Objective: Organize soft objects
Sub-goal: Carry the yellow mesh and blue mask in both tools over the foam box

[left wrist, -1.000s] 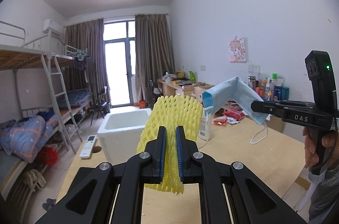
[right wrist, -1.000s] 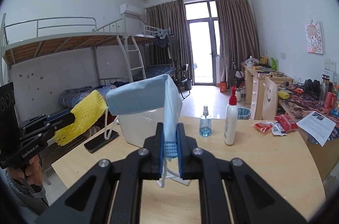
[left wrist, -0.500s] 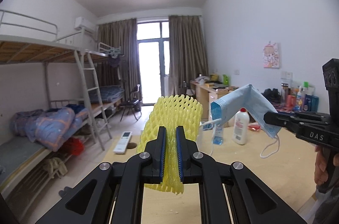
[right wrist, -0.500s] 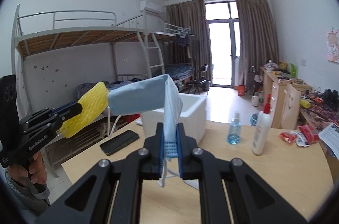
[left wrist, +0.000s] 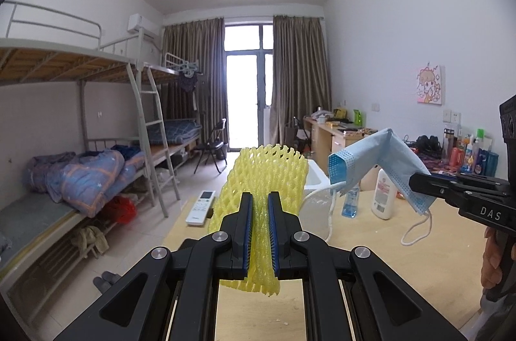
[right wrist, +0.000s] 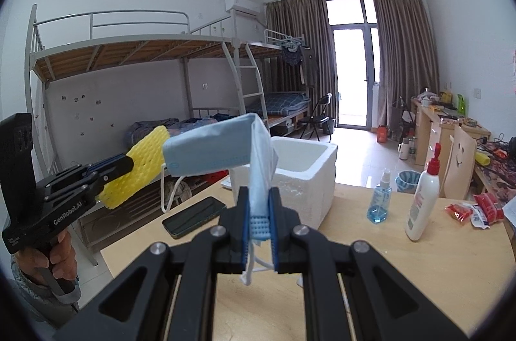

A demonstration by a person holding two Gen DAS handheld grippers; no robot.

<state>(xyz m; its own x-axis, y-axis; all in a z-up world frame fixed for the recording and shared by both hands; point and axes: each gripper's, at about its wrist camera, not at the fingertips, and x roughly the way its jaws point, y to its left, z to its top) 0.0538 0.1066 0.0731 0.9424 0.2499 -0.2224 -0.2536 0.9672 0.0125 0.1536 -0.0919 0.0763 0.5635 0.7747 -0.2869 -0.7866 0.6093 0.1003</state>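
My left gripper (left wrist: 260, 201) is shut on a yellow foam net sleeve (left wrist: 269, 170), held up above the wooden table (left wrist: 380, 247). My right gripper (right wrist: 258, 198) is shut on a light blue face mask (right wrist: 213, 149), its ear loops dangling. In the left wrist view the right gripper (left wrist: 414, 178) comes in from the right with the face mask (left wrist: 377, 157) folded over its tips. The right wrist view shows the left gripper (right wrist: 129, 162) at the left with the foam net sleeve (right wrist: 140, 167). Behind the mask stands an open white foam box (right wrist: 306, 173).
On the table (right wrist: 380, 263) lie a dark phone (right wrist: 193, 217), a blue spray bottle (right wrist: 380, 200), a white lotion bottle (right wrist: 424, 202) and red snack packets (right wrist: 474, 209). A white remote (left wrist: 201, 207) lies at the table's left edge. Bunk beds (left wrist: 80, 180) line the left wall.
Both hands have swung to the left across the room, each still gripping its object. The foam box has passed behind the yellow sleeve in the left wrist view.
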